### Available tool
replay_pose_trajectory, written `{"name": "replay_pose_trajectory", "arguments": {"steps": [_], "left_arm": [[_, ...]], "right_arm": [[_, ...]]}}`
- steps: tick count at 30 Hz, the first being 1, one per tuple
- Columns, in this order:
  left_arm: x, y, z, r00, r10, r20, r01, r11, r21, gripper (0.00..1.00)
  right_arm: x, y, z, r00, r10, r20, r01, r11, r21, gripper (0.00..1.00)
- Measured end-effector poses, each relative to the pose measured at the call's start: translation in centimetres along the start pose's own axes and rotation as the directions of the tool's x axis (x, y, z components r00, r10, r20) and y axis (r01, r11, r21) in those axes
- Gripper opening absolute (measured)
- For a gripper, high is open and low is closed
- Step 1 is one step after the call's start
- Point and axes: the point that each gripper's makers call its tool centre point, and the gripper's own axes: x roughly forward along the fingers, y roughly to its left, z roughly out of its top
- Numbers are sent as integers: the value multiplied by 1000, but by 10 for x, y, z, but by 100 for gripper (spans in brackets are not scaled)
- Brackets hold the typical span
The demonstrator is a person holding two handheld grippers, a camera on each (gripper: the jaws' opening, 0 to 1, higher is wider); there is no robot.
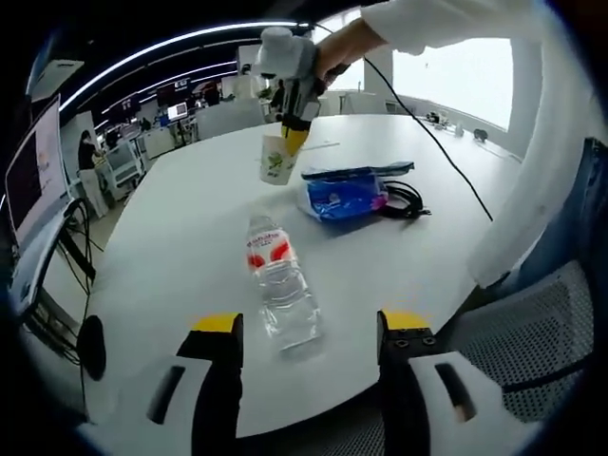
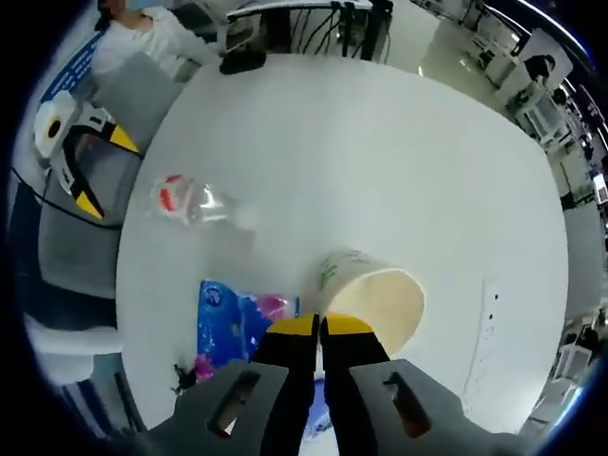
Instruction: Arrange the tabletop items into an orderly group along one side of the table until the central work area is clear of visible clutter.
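Observation:
A clear water bottle (image 1: pixel 280 285) with a red label lies on its side on the white round table (image 1: pixel 190 209), just beyond my open left gripper (image 1: pixel 312 325), whose jaws stand wide on either side of its base. Farther off, my right gripper (image 1: pixel 290 119) is shut on the rim of a paper cup (image 1: pixel 277 159). In the right gripper view the shut right gripper (image 2: pixel 318 326) pinches the near rim of the cup (image 2: pixel 375 290). A blue packet (image 1: pixel 344 197) lies beside the cup. The bottle (image 2: pixel 190 201), the packet (image 2: pixel 228 318) and the left gripper (image 2: pixel 85 161) also show there.
A coiled black cable (image 1: pixel 404 199) lies right of the packet, with its lead running across the table. A grey mesh chair (image 1: pixel 518 332) stands at the near right table edge. A monitor (image 1: pixel 33 180) stands to the left. Open white tabletop (image 2: pixel 380 152) stretches beyond the cup.

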Motion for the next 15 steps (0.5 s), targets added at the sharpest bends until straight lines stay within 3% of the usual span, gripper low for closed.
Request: {"name": "replay_pose_trajectory", "arguments": {"steps": [13, 15], "left_arm": [[1, 3, -5, 999, 18, -33, -17, 1000, 26, 56], [2, 4, -6, 999, 16, -37, -16, 1000, 18, 55]], "right_arm": [[10, -1, -5, 993, 71, -92, -79, 993, -85, 0], [12, -2, -5, 990, 68, -123, -84, 988, -132, 0]]}}
